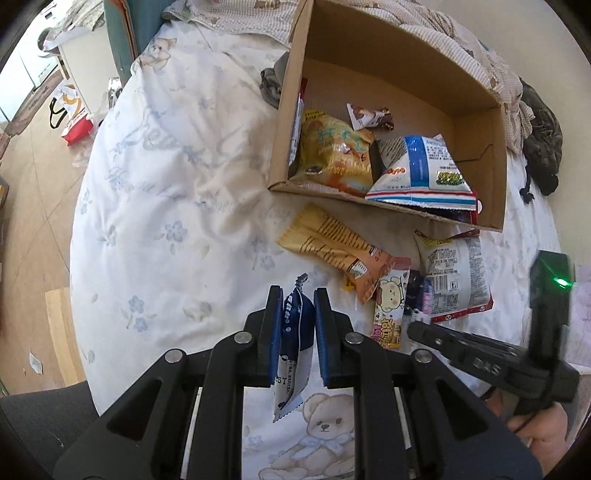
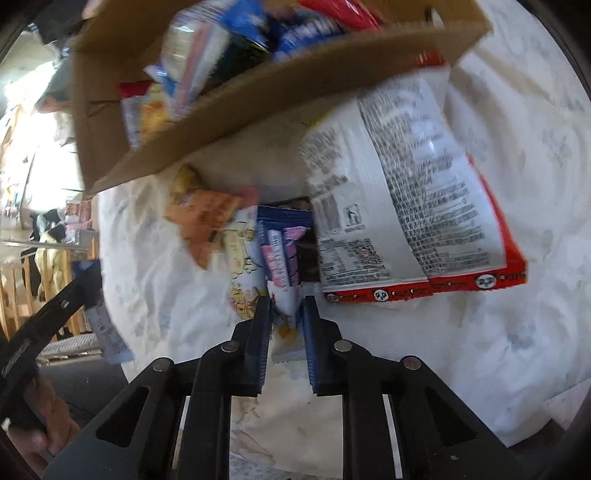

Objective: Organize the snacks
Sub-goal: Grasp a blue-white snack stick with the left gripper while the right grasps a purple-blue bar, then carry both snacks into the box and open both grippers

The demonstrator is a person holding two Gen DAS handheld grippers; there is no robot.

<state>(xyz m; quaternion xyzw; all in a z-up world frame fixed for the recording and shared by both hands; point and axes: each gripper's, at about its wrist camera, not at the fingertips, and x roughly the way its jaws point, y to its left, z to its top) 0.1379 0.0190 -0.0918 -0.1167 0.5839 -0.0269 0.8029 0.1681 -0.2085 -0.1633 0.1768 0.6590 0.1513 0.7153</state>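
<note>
Here the left gripper [image 1: 295, 295] pinches a navy packet [image 1: 293, 339] (hanging upright); the right gripper [image 2: 286, 308] clamps a pale packet [image 2: 284, 295].

A home bedroom. A bed [image 1: 177, 192] is covered with a white duvet printed with blue flowers and teddy bears, and a rumpled checked blanket [image 1: 461, 33] lies at its far end. Beside it are a wood floor [image 1: 33, 206] with a shopping bag [image 1: 72, 114] and clutter, white furniture [image 1: 79, 55], and a wooden rail [image 2: 48, 291] hung with clothes.
</note>
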